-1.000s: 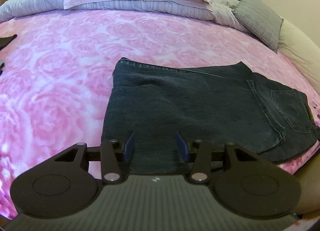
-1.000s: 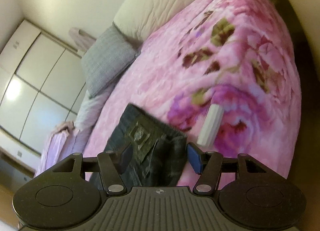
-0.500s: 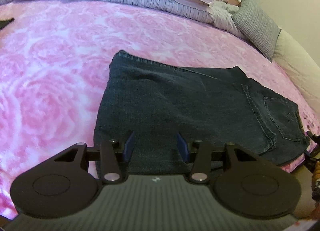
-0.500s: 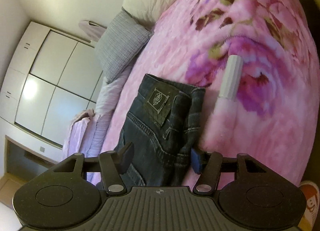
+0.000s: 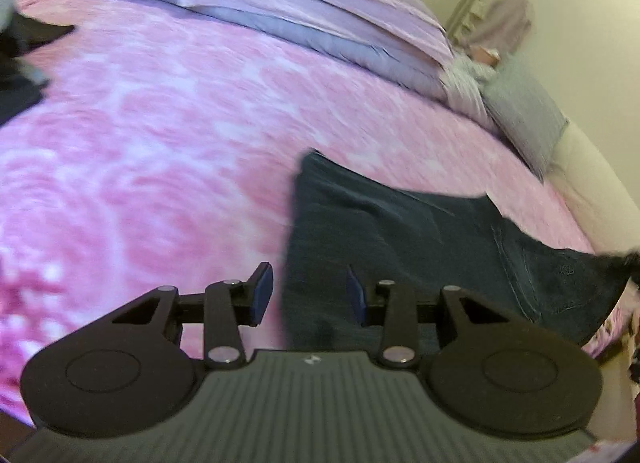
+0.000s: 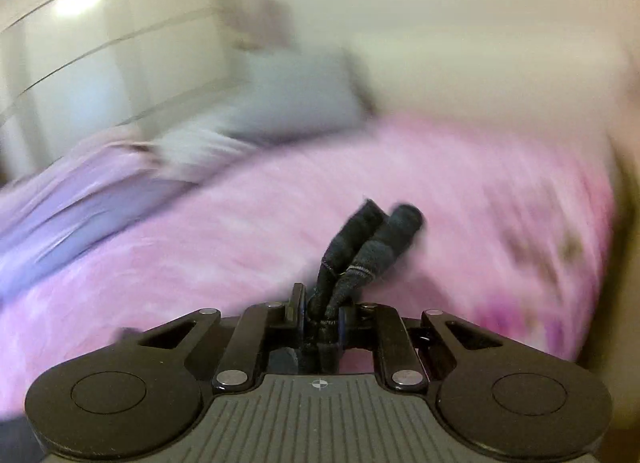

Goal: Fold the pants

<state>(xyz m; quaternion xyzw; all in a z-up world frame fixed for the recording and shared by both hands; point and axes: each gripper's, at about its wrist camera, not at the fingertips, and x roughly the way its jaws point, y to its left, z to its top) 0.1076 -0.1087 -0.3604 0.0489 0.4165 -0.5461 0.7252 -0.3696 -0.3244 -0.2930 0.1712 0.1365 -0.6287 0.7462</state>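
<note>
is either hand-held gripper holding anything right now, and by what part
The right hand-held gripper has just closed on the jeans, pinching a bunched edge at the waistband end. The left hand-held gripper holds nothing.

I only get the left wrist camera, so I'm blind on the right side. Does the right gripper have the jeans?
Observer: Yes, the right gripper is shut on a bunch of the jeans; its jaws have just been closing.
Operator: Is the cloth deep in the jaws?
Observer: Two rolled folds stick out in front of it.
Operator: Is that end off the bed?
Observer: It looks lifted above the pink blanket; the view is blurred.
</note>
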